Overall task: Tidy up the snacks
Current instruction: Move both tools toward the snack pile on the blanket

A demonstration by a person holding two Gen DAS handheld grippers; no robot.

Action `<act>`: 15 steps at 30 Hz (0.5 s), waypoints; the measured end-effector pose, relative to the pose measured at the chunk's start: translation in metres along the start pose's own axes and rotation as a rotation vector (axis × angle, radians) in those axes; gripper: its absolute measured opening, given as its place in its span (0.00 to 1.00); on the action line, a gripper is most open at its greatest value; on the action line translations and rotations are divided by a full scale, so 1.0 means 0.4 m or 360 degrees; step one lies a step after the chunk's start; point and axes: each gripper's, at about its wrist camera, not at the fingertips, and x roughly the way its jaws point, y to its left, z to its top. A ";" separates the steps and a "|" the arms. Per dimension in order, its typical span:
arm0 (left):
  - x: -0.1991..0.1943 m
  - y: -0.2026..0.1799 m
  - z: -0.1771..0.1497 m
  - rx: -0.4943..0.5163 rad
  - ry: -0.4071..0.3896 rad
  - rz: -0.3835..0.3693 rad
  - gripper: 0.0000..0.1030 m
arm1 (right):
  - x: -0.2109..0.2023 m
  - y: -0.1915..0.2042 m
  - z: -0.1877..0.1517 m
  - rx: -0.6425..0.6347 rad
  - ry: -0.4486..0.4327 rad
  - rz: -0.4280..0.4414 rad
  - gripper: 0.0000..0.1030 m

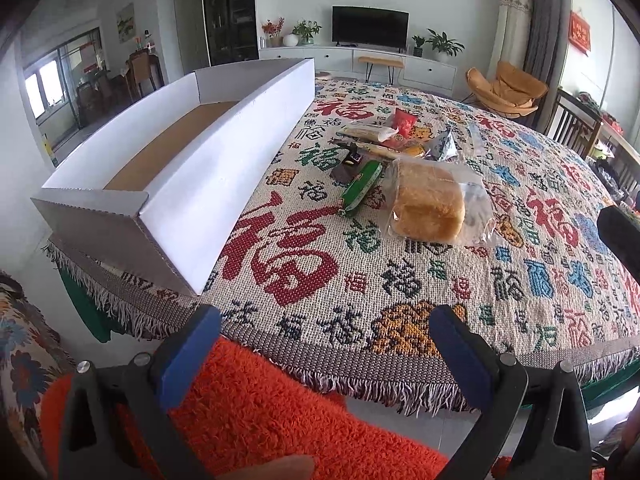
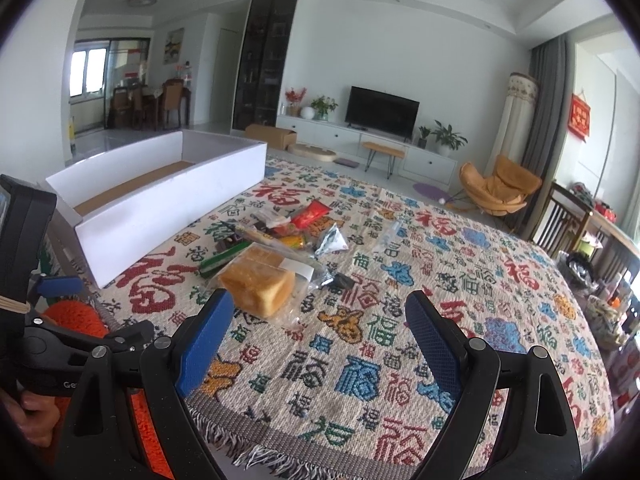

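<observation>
A long white cardboard box [image 1: 208, 168] with a brown floor stands open and empty at the table's left side; it also shows in the right wrist view [image 2: 160, 208]. A pile of snacks lies right of it: a bagged bread loaf [image 1: 428, 204] [image 2: 256, 284], a green sausage stick [image 1: 360, 186] [image 2: 224, 258], a red packet [image 1: 404, 120] [image 2: 312, 212] and a silver wrapper [image 1: 444, 146] [image 2: 332, 240]. My left gripper [image 1: 328, 344] is open and empty at the table's near edge. My right gripper [image 2: 320, 328] is open and empty, just in front of the bread.
A woven tablecloth [image 1: 400, 280] with red, blue and green characters covers the table, with a fringe along the near edge. An orange fluffy cushion [image 1: 256, 408] lies below the left gripper. The left gripper's body [image 2: 36, 320] shows at the left of the right wrist view.
</observation>
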 end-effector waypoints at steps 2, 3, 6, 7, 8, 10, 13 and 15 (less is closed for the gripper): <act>0.008 -0.001 0.000 0.0007 0.0017 0.0009 1.00 | 0.009 0.002 -0.001 0.0000 0.0009 0.0004 0.88; 0.012 -0.001 -0.001 0.0016 0.0030 0.0018 1.00 | 0.015 0.003 -0.002 -0.0004 0.0019 0.0009 0.88; 0.024 -0.003 -0.004 0.0034 0.0069 0.0035 1.00 | 0.039 0.007 -0.013 -0.0016 0.0065 0.0045 0.88; 0.030 -0.005 -0.005 0.0032 0.0077 0.0029 1.00 | 0.045 0.008 -0.015 -0.0019 0.0076 0.0053 0.88; 0.032 -0.004 -0.007 0.0051 0.0100 0.0052 1.00 | 0.051 0.008 -0.018 -0.0022 0.0083 0.0060 0.88; 0.037 -0.007 -0.007 0.0036 0.0099 0.0036 1.00 | 0.061 0.010 -0.022 -0.0022 0.0099 0.0069 0.88; 0.042 -0.008 -0.007 0.0046 0.0116 0.0041 1.00 | 0.072 0.008 -0.028 -0.0011 0.0120 0.0079 0.88; 0.049 -0.009 -0.009 0.0042 0.0122 0.0028 1.00 | 0.078 0.005 -0.032 -0.0001 0.0132 0.0081 0.88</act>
